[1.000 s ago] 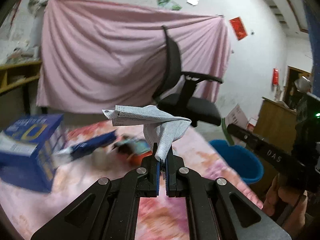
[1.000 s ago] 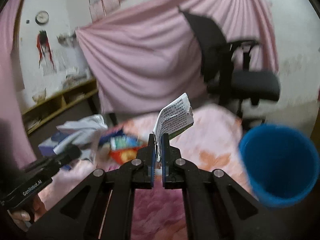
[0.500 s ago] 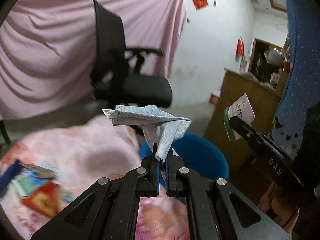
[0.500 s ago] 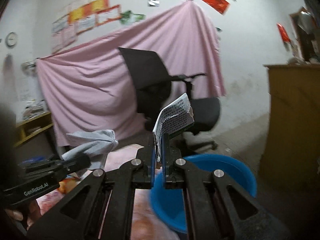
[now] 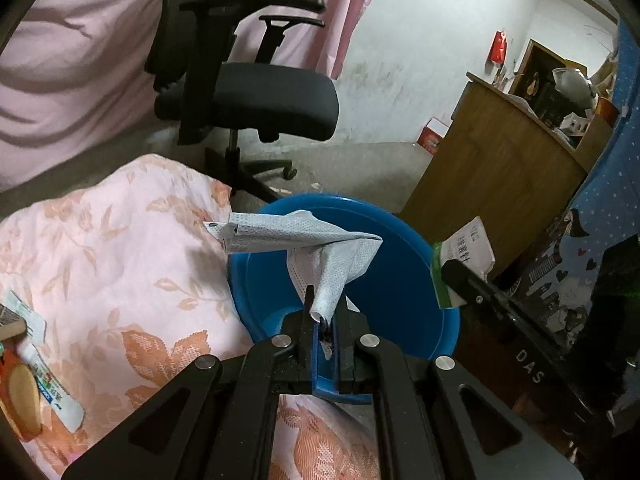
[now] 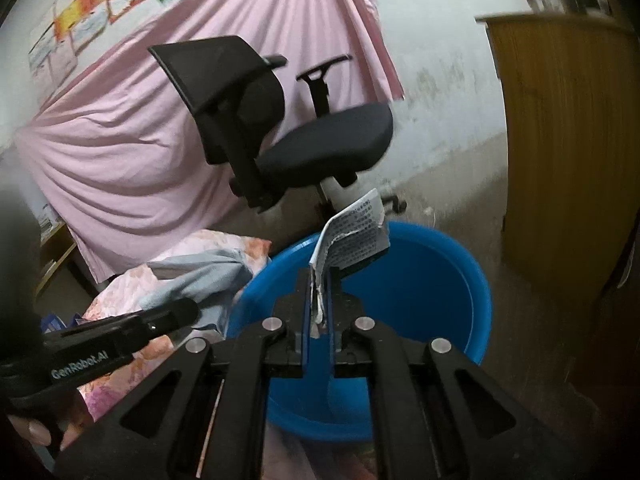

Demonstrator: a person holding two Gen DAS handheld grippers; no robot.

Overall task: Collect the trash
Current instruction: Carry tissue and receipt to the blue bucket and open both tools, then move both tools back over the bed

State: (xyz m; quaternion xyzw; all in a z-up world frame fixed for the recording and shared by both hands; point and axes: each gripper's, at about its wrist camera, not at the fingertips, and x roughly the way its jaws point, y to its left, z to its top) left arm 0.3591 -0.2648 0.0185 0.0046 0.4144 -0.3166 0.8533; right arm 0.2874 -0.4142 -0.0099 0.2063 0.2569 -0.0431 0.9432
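1. Table w/ pink floral cloth (image 5: 120, 264) fills lower-left of left wrist view; same cloth corner also seen in right wrist view, left of centre.
2. On cloth, far left edge: toothpaste-type tube (image 5: 52, 392), lying flat, cap end toward camera.
3. Touching tube on its left: orange/red snack packet (image 5: 18, 400), partly cut off by frame.
4. Above those: small green-white wrapper (image 5: 18, 312) plus a dark flat item, too cropped to ID.
5. Grey concrete floor (image 5: 352, 168) beyond table. On it: black office chair (image 5: 256, 96), blue plastic tub (image 5: 400, 272) just beside table edge, wooden cabinet (image 5: 500, 168) right of tub.
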